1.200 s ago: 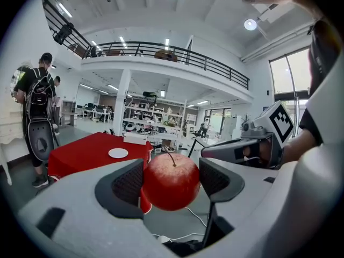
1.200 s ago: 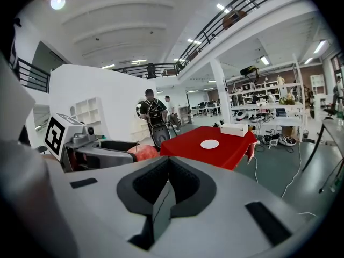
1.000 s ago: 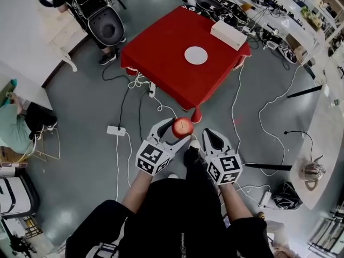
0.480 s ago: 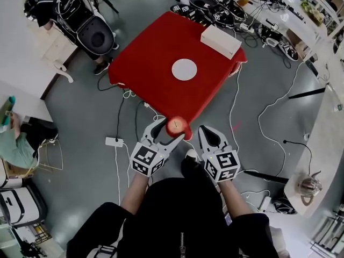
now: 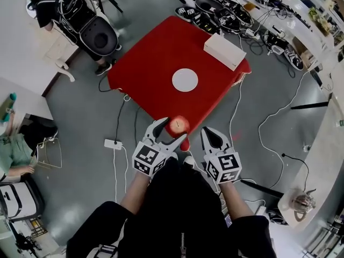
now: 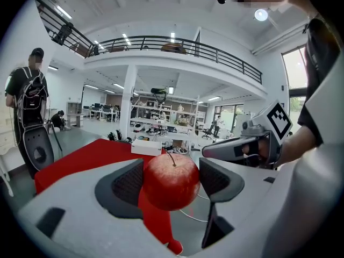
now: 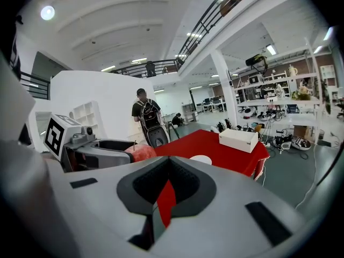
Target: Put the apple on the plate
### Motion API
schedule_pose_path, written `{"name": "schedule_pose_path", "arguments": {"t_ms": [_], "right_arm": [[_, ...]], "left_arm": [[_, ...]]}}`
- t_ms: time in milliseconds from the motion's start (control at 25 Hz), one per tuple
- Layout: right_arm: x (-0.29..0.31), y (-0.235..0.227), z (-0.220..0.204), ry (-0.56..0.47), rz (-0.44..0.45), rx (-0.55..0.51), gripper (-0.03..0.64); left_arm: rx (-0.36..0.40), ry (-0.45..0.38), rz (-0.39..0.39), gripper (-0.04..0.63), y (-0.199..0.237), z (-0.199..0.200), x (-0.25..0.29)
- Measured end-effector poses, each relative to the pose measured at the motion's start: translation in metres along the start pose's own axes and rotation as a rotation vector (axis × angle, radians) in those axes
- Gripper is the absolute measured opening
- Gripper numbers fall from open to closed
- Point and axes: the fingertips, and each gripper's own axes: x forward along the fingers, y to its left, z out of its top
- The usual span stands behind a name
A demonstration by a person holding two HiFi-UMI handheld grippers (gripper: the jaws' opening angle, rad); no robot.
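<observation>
The apple (image 6: 171,180) is pinched between the two pads of the left gripper (image 5: 170,133), stem up. It is held in the air just off the near edge of the bench (image 5: 144,63), above the floor rather than over the cloth. The right gripper (image 5: 214,139) hangs just to the right of it, jaws pressed together with nothing in them.

The pick-up looks done. What is left is to carry the apple out to the plate (image 5: 185,80) and release it there. The plate sits bare near the middle of the bench, well apart from the apple.

A red cloth covers the bench, and a white box (image 5: 224,51) lies at its far right corner. Round it is a grey floor (image 5: 91,122) strewn with white cables, in an open workshop hall with a railed upper gallery.
</observation>
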Motion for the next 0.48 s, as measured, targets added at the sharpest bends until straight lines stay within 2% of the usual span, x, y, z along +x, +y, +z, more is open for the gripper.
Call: {"name": "schedule_pose_path", "arguments": {"t_ms": [200, 480], "right_arm": [[0.024, -0.007, 0.005, 0.015, 0.008, -0.001, 0.011], [0.071, -0.029, 0.031, 0.016, -0.026, 0.005, 0.011]], "left_arm": [[-0.015, -0.005, 0.003, 0.321, 0.026, 0.005, 0.018], [-0.018, -0.008, -0.021, 0.321, 0.075, 0.019, 0.054]]}}
